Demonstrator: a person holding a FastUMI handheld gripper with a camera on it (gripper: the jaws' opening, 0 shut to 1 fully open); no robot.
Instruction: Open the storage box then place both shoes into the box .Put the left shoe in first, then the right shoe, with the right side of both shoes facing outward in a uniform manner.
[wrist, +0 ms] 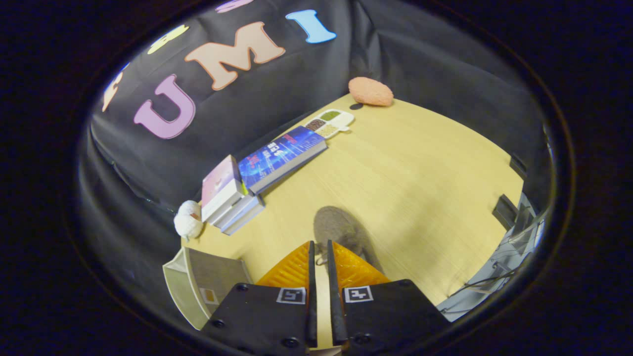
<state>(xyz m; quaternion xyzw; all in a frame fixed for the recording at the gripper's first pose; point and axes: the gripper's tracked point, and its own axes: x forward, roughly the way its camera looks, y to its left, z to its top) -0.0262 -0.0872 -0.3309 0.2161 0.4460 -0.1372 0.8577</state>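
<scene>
Fingers of the hand-held gripper (319, 249) clamp a grey shoe (339, 230) above the table (420, 173).

A grey shoe (341, 230), a light wood table (420, 173), a blue book (282, 155) and a pink book (221, 184) were seen.

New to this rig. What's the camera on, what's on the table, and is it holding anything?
The camera rides on a hand-held two-finger gripper and looks forward along its fingers. They are nearly together, and whether they pinch anything cannot be told. Just ahead of them lies a grey shoe on a wooden table. Beside the gripper sits the storage box. Beyond are stacked books, a white plush toy, a divided tray of grains and a pink fuzzy object.
</scene>
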